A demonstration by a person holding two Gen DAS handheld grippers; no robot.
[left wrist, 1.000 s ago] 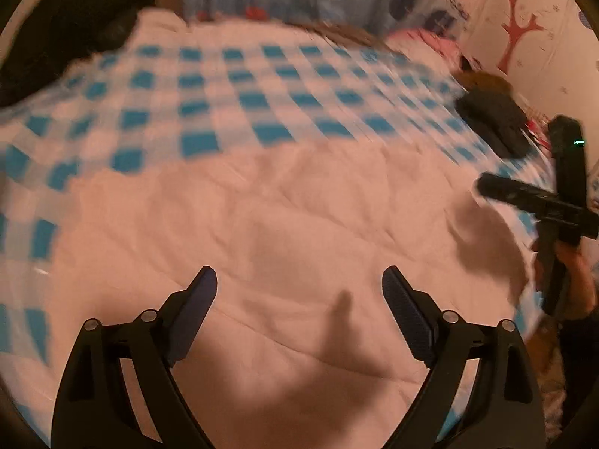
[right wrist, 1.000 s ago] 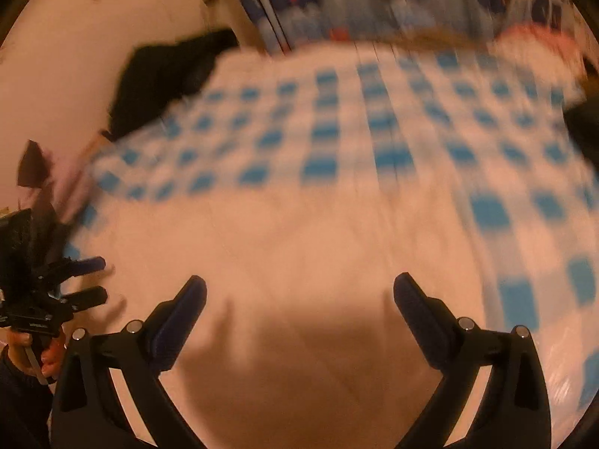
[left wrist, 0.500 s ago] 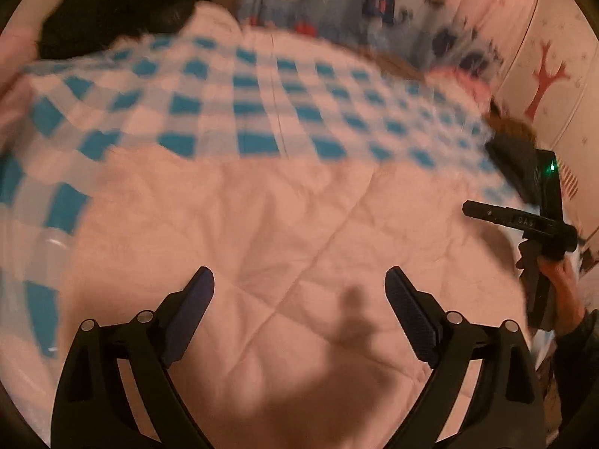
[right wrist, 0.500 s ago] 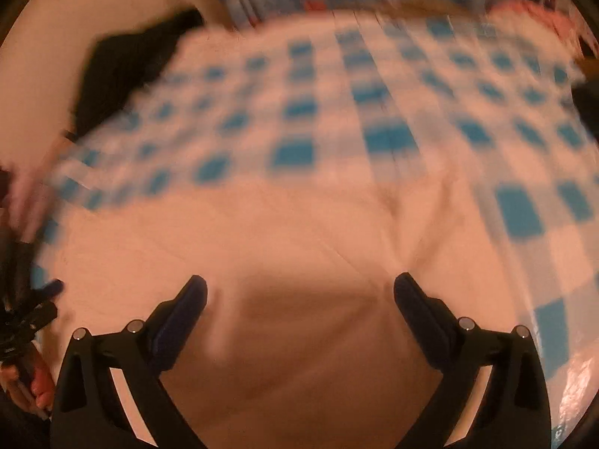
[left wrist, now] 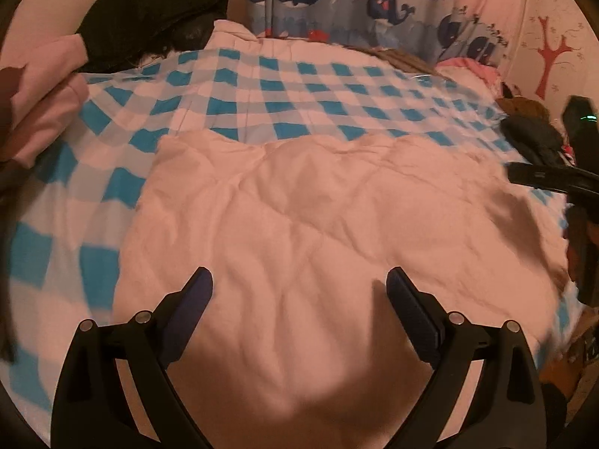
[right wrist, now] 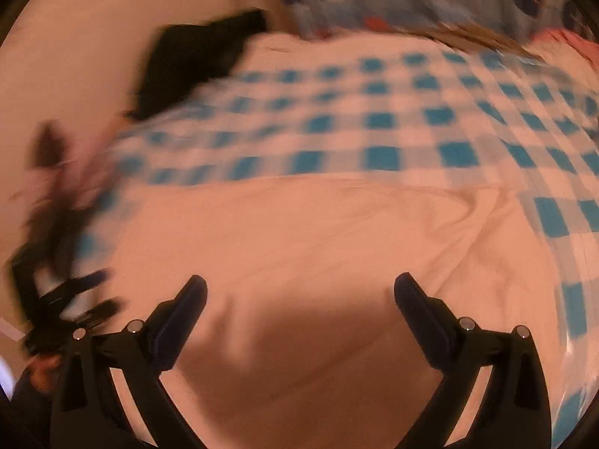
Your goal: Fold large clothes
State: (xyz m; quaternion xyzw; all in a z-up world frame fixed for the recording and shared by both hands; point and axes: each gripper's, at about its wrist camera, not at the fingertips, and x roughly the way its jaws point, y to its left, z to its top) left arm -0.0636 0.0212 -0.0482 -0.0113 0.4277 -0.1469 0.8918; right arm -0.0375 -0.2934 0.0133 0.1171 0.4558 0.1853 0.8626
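Left wrist view shows the left gripper (left wrist: 299, 284) has swung left, both it and the right gripper (right wrist: 299, 292) wide open and empty above the pale pink garment (left wrist: 318, 205) spread flat just ahead, so no fold has begun

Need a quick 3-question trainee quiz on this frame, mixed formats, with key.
1. True or false: the left gripper is shut on the pale pink cloth.
2. What lies under the cloth? A) bare wooden floor B) blue-and-white checked bedspread C) green rug
3. Fill in: the dark garment sits at the bed's far-____ corner in the left wrist view.

Key: 1 false, both it and the right gripper are open above the cloth; 2 B; 3 left.
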